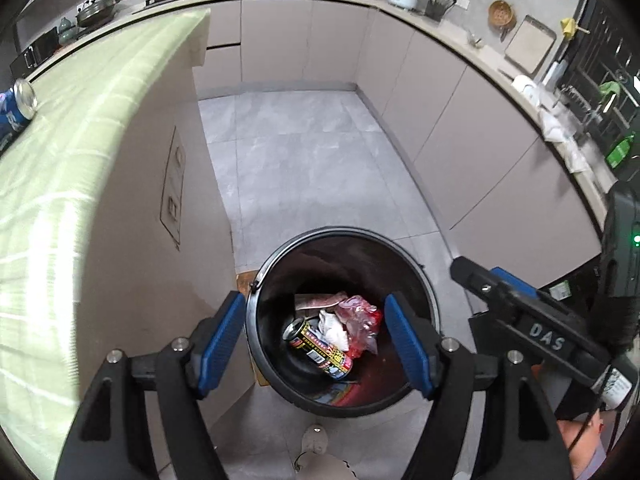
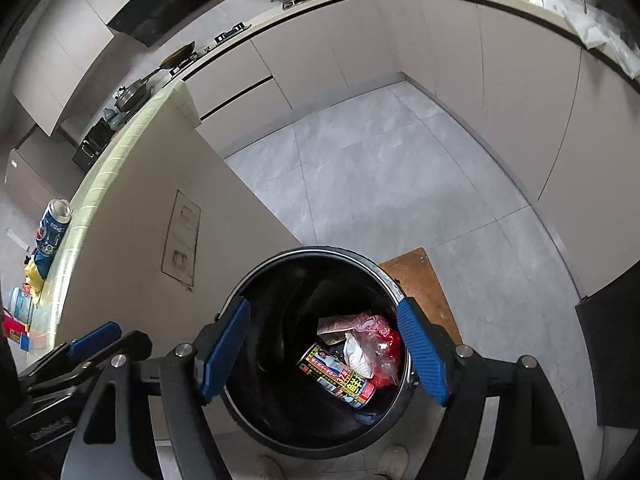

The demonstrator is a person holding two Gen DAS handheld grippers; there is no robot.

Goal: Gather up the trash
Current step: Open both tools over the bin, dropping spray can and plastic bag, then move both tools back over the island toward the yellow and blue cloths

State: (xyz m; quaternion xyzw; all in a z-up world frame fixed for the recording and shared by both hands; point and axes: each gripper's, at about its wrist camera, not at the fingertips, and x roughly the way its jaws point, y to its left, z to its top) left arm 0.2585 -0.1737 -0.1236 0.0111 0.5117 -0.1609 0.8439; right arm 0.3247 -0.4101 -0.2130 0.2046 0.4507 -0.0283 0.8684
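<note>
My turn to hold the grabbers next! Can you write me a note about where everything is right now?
Left gripper: open, empty, over the trash bin.
Right gripper: open, empty, over the same bin.
Done: a can, white paper and a red plastic bag lie in the bin.
Left: the blue can and other small items still on the counter.

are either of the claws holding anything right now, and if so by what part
Nothing is held. The left claw and the right claw both stand open over the black bin, with only air between their blue pads. The can lies inside the bin.
</note>
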